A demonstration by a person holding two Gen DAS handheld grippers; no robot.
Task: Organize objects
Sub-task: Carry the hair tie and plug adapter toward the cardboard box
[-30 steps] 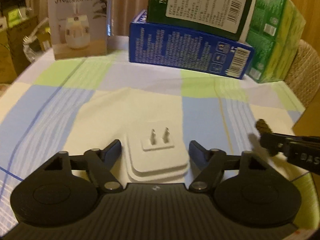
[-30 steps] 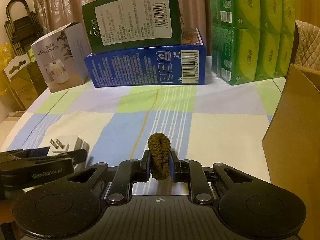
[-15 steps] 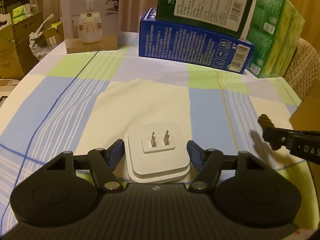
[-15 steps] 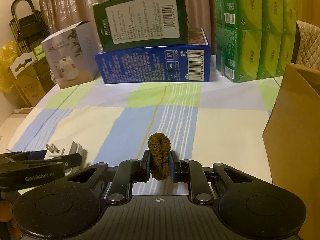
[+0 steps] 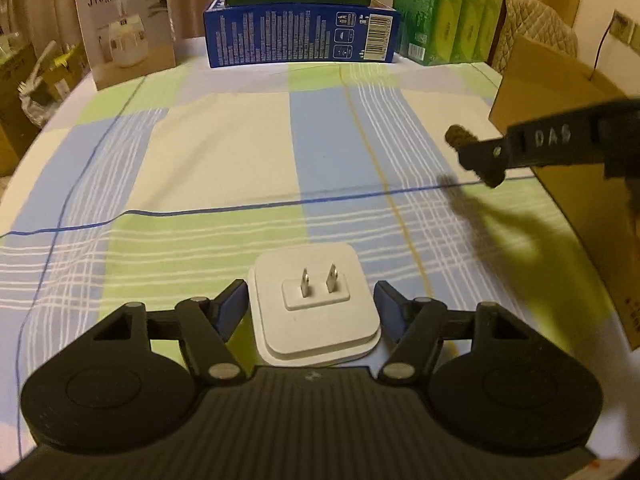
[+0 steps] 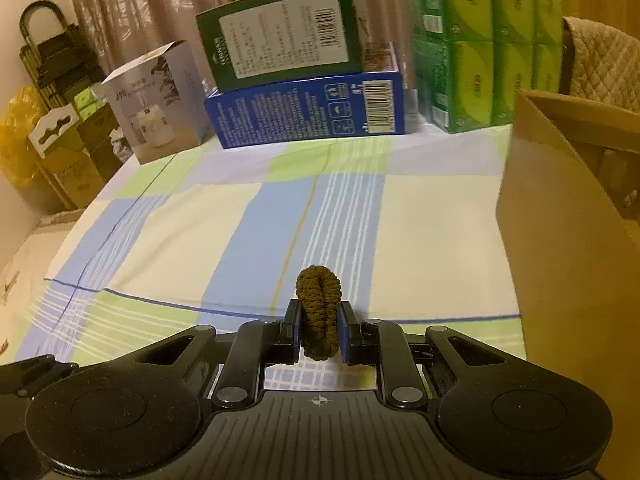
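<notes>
- Left wrist view: the left tool [image 5: 311,303] pinches a white plug adapter [image 5: 316,307], prongs facing up, above the checked tabletop [image 5: 224,152]. A cardboard box [image 5: 560,152] stands at right.
- Right wrist view: the right tool [image 6: 319,334] is pressed onto a brown hair tie [image 6: 319,312], raised above the tabletop, near the cardboard box.

We see a white plug adapter [image 5: 316,308], prongs up, at six o'clock; a brown hair tie [image 6: 319,312], folded upright.

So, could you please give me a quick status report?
Left tongs hold white plug adapter. Right tongs shut on brown hair tie. Cardboard box right, path clear.
</notes>
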